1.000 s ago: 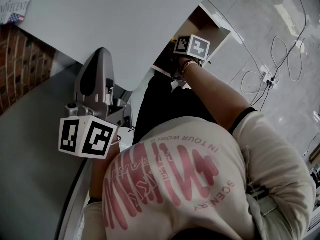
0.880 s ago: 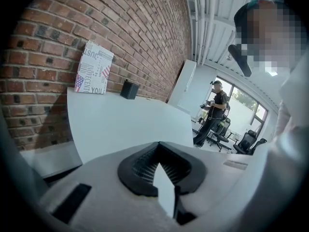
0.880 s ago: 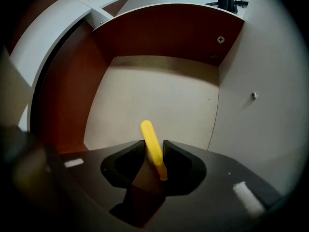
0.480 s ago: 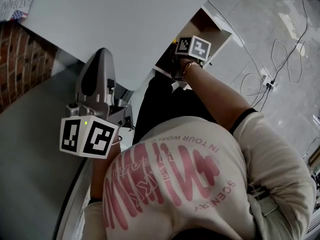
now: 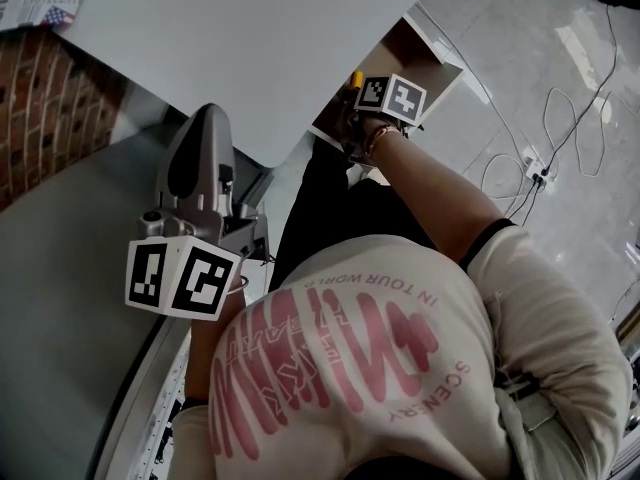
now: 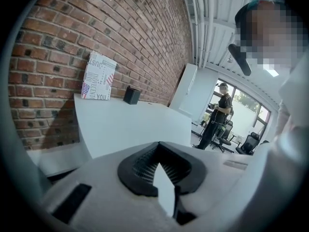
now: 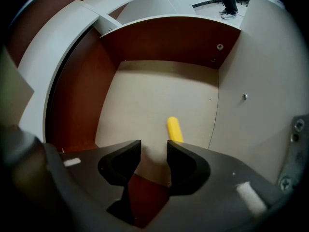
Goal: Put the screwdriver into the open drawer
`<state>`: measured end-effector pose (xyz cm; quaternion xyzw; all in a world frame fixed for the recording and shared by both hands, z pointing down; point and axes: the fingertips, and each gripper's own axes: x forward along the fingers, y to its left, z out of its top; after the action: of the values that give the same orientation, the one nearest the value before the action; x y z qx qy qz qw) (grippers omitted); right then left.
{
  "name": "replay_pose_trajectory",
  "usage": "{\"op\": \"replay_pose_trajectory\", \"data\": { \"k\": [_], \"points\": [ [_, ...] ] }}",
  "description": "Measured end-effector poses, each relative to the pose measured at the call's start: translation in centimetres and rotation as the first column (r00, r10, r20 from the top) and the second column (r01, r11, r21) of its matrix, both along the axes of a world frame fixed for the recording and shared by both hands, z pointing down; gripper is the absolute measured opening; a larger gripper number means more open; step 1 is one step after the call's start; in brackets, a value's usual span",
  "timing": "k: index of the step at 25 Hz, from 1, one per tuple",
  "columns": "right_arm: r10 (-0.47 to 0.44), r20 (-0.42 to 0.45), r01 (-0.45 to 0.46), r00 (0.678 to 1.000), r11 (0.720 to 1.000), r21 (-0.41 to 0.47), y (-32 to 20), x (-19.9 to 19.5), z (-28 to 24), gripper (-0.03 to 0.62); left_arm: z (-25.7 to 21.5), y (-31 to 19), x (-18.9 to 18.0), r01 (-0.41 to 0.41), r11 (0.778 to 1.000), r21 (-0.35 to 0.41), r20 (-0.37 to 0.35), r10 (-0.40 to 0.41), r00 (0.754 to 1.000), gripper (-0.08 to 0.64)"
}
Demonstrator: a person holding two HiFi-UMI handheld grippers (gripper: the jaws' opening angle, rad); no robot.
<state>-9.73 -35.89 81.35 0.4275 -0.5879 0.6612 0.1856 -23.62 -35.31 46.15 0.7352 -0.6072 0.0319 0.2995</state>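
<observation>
Right gripper view: right gripper (image 7: 153,151) jaws, just opening, stand apart with nothing between them over the open drawer (image 7: 159,42); yellow screwdriver (image 7: 174,128) lies on the drawer floor just beyond one jaw's tip; left gripper (image 6: 159,149) jaws closed, empty.

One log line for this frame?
right gripper: jaws just opening, nothing between | screwdriver: lying in drawer | left gripper: shut, empty

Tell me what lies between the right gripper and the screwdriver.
Nothing: the right gripper view shows the screwdriver on bare drawer floor just past the right gripper, whose empty jaws have just been opening.
</observation>
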Motion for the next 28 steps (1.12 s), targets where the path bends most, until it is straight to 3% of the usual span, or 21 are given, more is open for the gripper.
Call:
{"op": "replay_pose_trajectory", "data": {
  "k": [8, 18, 28],
  "points": [
    [-0.015, 0.0, 0.015, 1.0, 1.0, 0.021, 0.5, 0.3, -1.6, 0.178, -1.6, 1.8, -0.2, 0.032, 0.999, 0.017, -0.003, -0.032, 0.999, 0.003],
    [-0.024, 0.011, 0.023, 1.0, 0.997, 0.075, 1.9, 2.3, -6.2, 0.175, -5.0, 3.5, 2.3, 0.019, 0.998, 0.065, -0.029, -0.017, 0.999, 0.003],
    [-0.02, 0.034, 0.015, 0.999, 0.989, 0.147, 5.0, 6.3, -12.5, 0.114, -9.2, 6.7, 5.6, 0.017, 0.989, 0.149, -0.046, -0.01, 0.999, 0.003]
  ]
}}
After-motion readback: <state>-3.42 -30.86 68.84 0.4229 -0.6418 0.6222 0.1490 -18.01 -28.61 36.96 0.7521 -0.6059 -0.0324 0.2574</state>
